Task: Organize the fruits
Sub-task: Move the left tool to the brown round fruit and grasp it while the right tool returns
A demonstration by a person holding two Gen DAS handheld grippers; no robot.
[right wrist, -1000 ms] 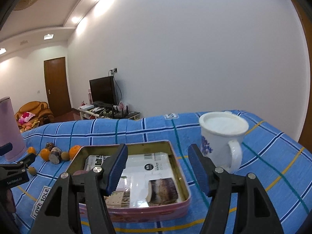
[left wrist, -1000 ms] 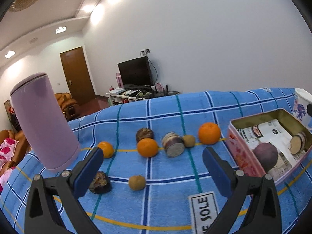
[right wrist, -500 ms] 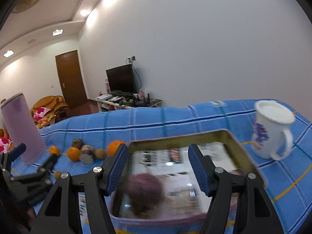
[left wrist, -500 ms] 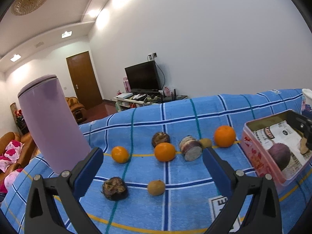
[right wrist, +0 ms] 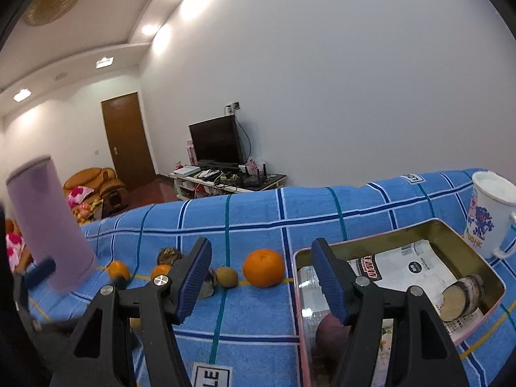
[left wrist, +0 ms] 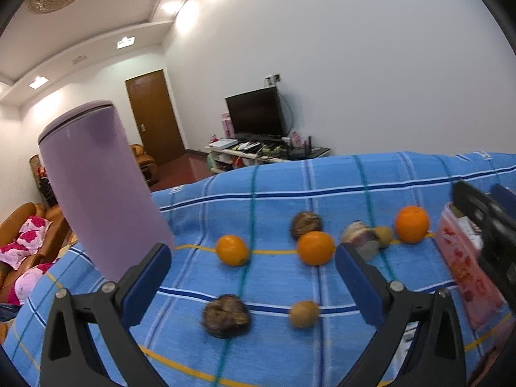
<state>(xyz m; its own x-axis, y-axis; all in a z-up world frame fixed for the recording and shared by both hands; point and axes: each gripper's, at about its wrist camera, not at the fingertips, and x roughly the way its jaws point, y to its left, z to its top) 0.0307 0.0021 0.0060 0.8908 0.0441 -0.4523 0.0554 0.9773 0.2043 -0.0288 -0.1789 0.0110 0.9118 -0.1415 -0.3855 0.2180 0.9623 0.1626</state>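
Right gripper: jaws stand wide apart, nothing between them, no contact with any object. Left gripper: likewise wide open and empty.

Task items: the loose fruit lies on the blue checked cloth ahead of both grippers. Directly ahead of the right gripper, framed between its jaws, sits the large orange, with a small brown fruit just beside it on the left. Two smaller oranges and lie ahead of the left gripper; a dark rough fruit and a small tan fruit lie nearer it. The tin box sits to the right of the right gripper's line, already holding a purple round item and a cut piece.

Handling, as judged: oranges are firm, fairly light and round, liable to roll; take across the widest middle with pads square, moderate squeeze. Small brown fruits are probably softer, and the cloth gives little sideways support.

Obstructions: purple tumbler stands close off the left gripper's left finger. White mug stands beyond the tin, clear of the approach. The small brown fruit crowds the large orange's left flank. The near tin wall must be cleared on delivery
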